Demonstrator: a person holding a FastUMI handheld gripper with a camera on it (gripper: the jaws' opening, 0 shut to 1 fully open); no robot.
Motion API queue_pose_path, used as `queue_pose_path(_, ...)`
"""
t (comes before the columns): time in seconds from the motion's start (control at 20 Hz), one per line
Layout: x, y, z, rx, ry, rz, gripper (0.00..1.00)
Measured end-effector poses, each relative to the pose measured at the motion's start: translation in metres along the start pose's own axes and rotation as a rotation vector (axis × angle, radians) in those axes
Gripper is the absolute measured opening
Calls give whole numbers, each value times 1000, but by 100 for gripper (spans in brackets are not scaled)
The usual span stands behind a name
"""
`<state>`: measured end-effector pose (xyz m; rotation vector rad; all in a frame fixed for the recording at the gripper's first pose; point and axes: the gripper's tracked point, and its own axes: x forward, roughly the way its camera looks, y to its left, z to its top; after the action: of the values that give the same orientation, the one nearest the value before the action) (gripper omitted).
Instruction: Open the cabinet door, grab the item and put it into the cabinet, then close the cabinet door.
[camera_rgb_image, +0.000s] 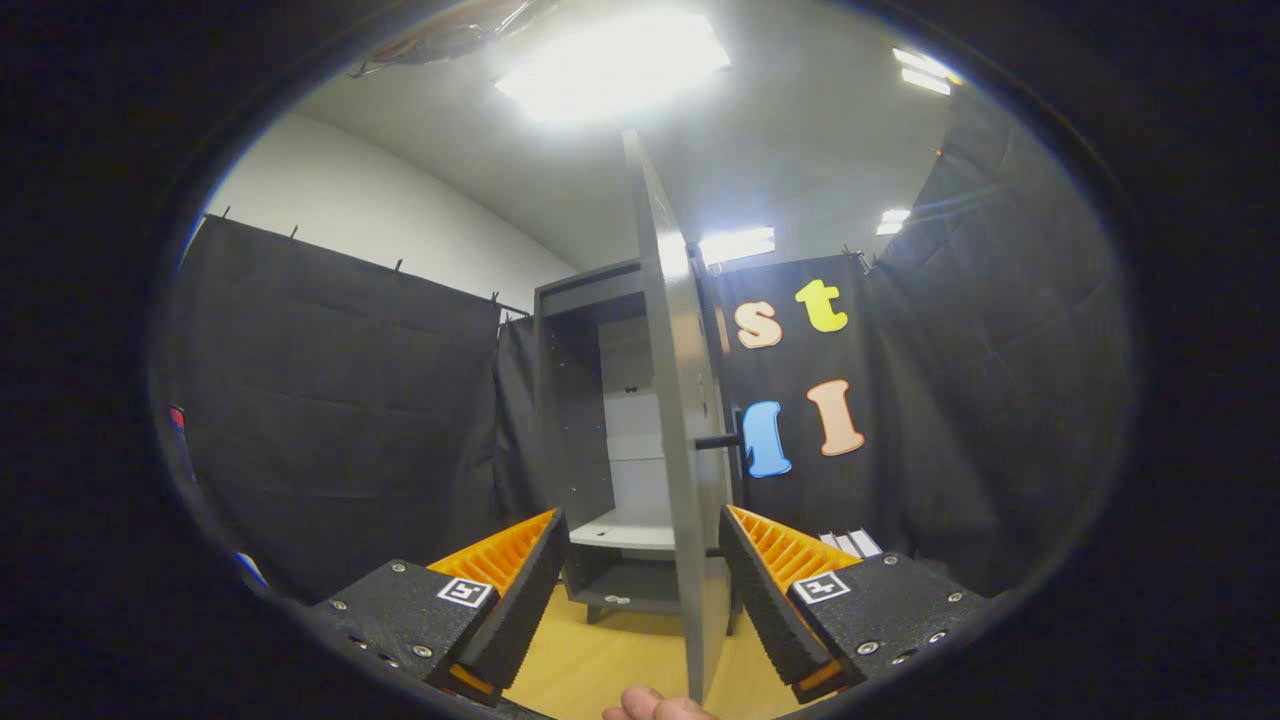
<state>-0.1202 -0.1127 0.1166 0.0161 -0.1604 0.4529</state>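
— Fingertip (655, 706) of the holding hand sits nearest, just under the gripper (640, 590). What are the fingers at?

— Wide apart, gripping nothing; the door (680, 420) stands edge-on between them, swung open, its handle (716, 441) poking right.

— And the item?

— I can't make it out for sure; some pale flat things (850, 543) lie by the right finger. The cabinet (575, 400) beyond has a bare shelf (625, 528).

— How do I do this well?

— I'd judge: push the door wider before backing off, so it clears the reach.

— Any writing?

— None I can read; only square markers (466, 591) on the fingers.
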Motion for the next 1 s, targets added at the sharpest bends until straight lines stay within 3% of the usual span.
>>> queue_pose_path(0.15,22,55,-30,23,13,36,94)
queue_pose_path(0.25,37,85,-69,26,39,-15,95)
queue_pose_path(0.4,61,150,-133,73,38,-14,95)
queue_pose_path(0.65,104,236,-292,-20,124,-86,95)
queue_pose_path(0.85,142,252,-410,-105,239,-183,96)
queue_pose_path(1.0,149,246,-466,-117,320,-266,96)
